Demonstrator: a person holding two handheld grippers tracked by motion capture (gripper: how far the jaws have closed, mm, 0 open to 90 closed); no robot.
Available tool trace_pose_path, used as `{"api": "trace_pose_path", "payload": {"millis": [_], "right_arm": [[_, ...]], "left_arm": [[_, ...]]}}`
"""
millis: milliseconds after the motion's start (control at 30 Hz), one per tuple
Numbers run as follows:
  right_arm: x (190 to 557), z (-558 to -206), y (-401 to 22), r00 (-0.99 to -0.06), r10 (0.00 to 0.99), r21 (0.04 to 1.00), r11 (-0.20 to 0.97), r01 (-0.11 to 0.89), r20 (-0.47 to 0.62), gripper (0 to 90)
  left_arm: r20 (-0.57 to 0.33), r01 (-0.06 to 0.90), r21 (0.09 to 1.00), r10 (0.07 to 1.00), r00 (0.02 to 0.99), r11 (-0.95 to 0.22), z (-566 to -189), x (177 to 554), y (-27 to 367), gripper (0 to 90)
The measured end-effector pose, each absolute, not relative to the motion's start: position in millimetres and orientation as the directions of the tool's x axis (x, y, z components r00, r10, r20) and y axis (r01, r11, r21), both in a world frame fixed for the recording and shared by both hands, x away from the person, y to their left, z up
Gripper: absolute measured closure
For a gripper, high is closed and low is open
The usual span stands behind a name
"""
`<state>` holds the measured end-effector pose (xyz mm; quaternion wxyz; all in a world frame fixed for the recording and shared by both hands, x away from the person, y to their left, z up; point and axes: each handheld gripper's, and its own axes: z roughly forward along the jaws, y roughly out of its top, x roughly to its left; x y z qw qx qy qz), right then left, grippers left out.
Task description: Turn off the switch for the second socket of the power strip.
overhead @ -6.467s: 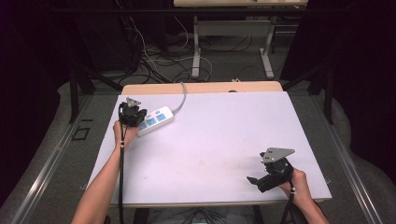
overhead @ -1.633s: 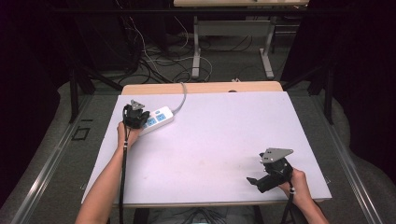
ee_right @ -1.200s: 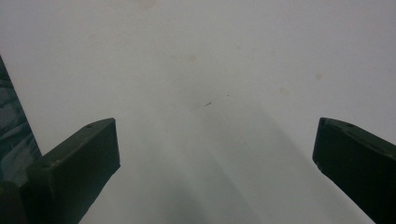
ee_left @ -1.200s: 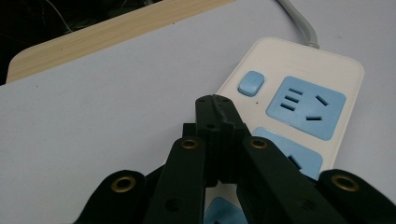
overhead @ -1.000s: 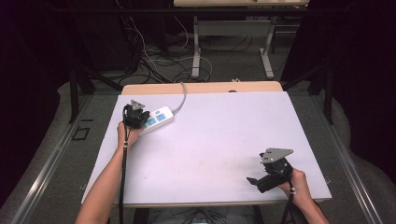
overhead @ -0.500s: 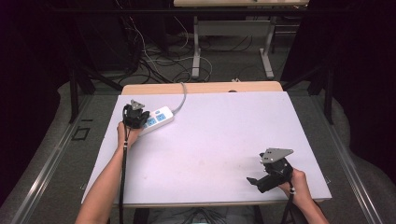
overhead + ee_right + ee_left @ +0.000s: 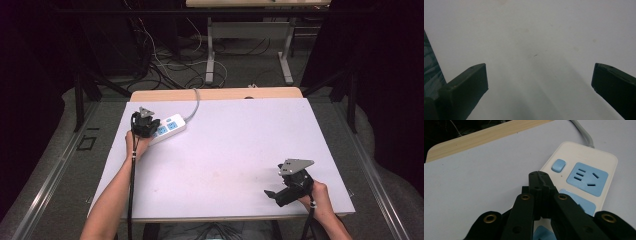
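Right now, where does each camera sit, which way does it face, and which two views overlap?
High view: above the person's side, looking forward and down on the table; both forearms, left gripper, right gripper.
Left gripper view: along its shut jaws at the power strip.
Right gripper view: along its open jaws at bare tabletop.
Shared: high and left gripper views both show the power strip.

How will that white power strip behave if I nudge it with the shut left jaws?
The power strip lies flat with a smooth plastic shell, so it will probably slide, not tip. Its grey cord runs off the table's far edge and may drag or swing it. The left gripper could slip off the glossy surface.
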<state>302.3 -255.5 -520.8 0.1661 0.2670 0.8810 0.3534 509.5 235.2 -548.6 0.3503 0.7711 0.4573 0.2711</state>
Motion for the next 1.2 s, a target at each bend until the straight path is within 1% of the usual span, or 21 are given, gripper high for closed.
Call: {"api": "trace_pose_path", "payload": {"millis": [67,133,267,1100,1133,1167,1200], "right_arm": [[302.4,-521.3,-255.2,-0.804,0.587,0.712,0.604,0.358,-0.093,0.2],[302.4,-521.3,-255.2,-0.804,0.587,0.712,0.604,0.358,-0.093,0.3],[302.4,-521.3,-255.1,-0.804,0.587,0.712,0.605,0.355,-0.098,0.2],[302.3,-522.3,-254.3,-0.802,0.591,0.721,0.595,0.355,-0.093,0.3],[302.1,-520.8,-254.9,-0.805,0.586,0.705,0.609,0.363,-0.091,0.3],[302.0,-520.8,-254.9,-0.805,0.586,0.707,0.608,0.362,-0.092,0.3],[302.4,-520.7,-255.1,-0.808,0.581,0.708,0.611,0.356,-0.095,0.2]], "left_arm": [[0.098,0.519,0.786,0.896,0.433,-0.336,-547.3,508.9,234.7,90.0],[0.076,0.52,0.792,0.897,0.435,-0.319,-545.5,509.0,234.8,90.0],[0.094,0.517,0.788,0.895,0.436,-0.335,-545.3,509.0,233.5,90.0],[0.107,0.518,0.784,0.895,0.433,-0.344,-543.8,508.6,232.5,90.0],[0.113,0.512,0.786,0.895,0.432,-0.346,-543.5,508.3,232.0,90.0],[0.107,0.523,0.779,0.895,0.432,-0.346,-541.7,507.0,231.8,90.0],[0.112,0.51,0.788,0.895,0.431,-0.344,-540.5,507.0,232.0,90.0]]}}
